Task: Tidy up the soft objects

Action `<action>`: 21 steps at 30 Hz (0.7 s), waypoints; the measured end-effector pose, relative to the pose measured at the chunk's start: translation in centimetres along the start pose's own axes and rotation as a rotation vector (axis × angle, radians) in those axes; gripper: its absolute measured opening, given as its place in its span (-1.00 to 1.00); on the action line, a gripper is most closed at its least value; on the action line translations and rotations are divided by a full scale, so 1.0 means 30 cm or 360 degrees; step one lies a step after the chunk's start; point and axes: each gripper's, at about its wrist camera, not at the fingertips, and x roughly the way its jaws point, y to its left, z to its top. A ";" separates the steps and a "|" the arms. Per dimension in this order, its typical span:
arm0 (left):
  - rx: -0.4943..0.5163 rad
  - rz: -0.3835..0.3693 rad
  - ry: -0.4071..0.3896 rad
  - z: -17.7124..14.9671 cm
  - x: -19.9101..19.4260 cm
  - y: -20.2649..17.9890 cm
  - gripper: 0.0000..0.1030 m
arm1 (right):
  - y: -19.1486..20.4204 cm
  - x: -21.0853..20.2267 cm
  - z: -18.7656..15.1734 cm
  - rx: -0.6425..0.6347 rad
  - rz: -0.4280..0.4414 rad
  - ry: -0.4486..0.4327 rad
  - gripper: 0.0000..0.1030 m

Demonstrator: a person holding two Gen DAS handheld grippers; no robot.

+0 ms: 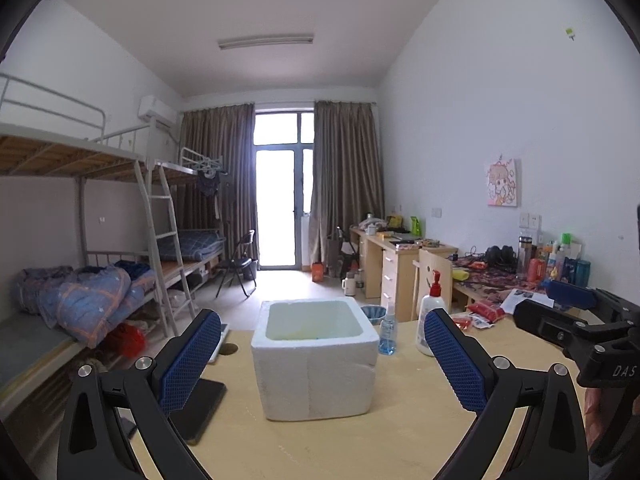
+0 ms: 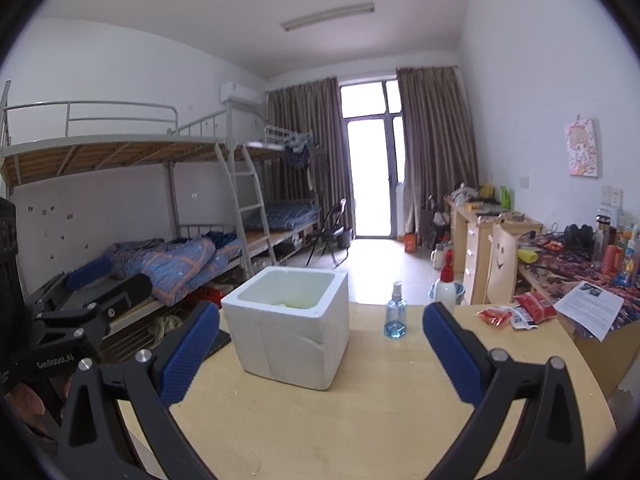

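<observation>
A white foam box (image 1: 316, 364) stands open-topped on the wooden table (image 1: 360, 440); it also shows in the right wrist view (image 2: 290, 336). Something yellowish and blue lies at its bottom, mostly hidden. My left gripper (image 1: 322, 356) is open and empty, raised above the table, with the box between its blue pads. My right gripper (image 2: 320, 344) is open and empty, the box just left of its centre. The right gripper's body shows at the right edge of the left wrist view (image 1: 576, 324).
A blue spray bottle (image 2: 395, 314) and a white pump bottle (image 2: 445, 286) stand right of the box. Red snack packets (image 2: 516, 312) lie at the table's far right. A dark flat device (image 1: 202, 404) lies left of the box. Bunk beds are left, cluttered desks right.
</observation>
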 end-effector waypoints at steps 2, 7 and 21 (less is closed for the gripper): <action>-0.0018 -0.0002 -0.0016 -0.028 -0.019 -0.003 0.98 | -0.005 -0.030 -0.028 -0.0008 -0.0020 -0.0048 0.99; -0.0004 -0.0009 -0.0056 -0.095 -0.055 -0.018 0.98 | 0.004 -0.060 -0.097 -0.0015 -0.0052 -0.0078 0.99; -0.0068 -0.0010 -0.0058 -0.262 -0.109 -0.023 0.98 | 0.004 -0.136 -0.290 0.0063 -0.0075 -0.0105 0.99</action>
